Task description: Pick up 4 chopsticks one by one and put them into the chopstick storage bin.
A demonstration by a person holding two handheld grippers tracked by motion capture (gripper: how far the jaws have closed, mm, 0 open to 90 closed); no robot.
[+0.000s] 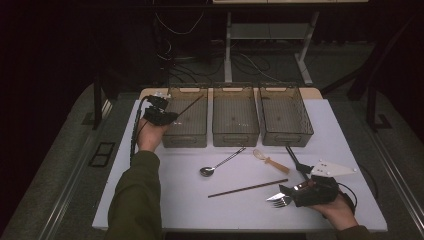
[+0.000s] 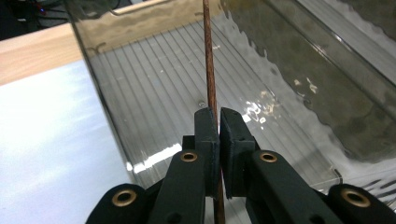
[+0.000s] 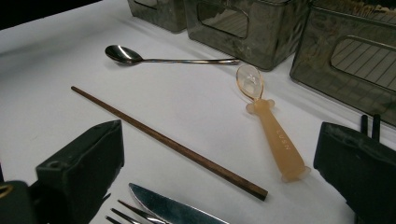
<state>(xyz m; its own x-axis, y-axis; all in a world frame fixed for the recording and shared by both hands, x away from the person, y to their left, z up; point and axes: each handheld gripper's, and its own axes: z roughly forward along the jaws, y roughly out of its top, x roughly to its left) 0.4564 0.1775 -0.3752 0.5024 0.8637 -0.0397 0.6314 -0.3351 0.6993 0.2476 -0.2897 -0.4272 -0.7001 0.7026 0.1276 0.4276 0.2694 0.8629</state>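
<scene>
High view. White table (image 1: 165, 200) with three clear bins in a row at its far edge: left bin (image 1: 186, 134), middle bin (image 1: 235, 135), right bin (image 1: 286, 134). Left gripper (image 1: 167, 117), held at about ten o'clock of the table's centre, sits at the left bin's left wall; a brown chopstick (image 1: 192, 105) runs from its jaws up toward one o'clock over that bin. Right gripper (image 1: 295, 192) rests near the table's front right, at about four o'clock. On the table between bins and right gripper: a metal spoon (image 1: 220, 163), an amber plastic spoon (image 1: 270, 161), a second chopstick (image 1: 248, 188), a knife (image 1: 276, 196) and fork (image 1: 282, 202) just beside the right gripper's jaws, and black tongs (image 1: 296, 161) at its twelve o'clock.

Left gripper view. Jaws pressed together, clamping the brown chopstick (image 2: 210, 70), which stands nearly upright between the pads and points to twelve o'clock above the ribbed floor of the left bin (image 2: 154, 93).

Right gripper view. Jaws set wide apart, nothing between the pads. Ahead lie the second chopstick (image 3: 173, 145), the amber plastic spoon (image 3: 271, 135) toward two o'clock, the metal spoon (image 3: 159, 58) at eleven o'clock, and the knife (image 3: 168, 207) and fork (image 3: 130, 214) at six o'clock.
</scene>
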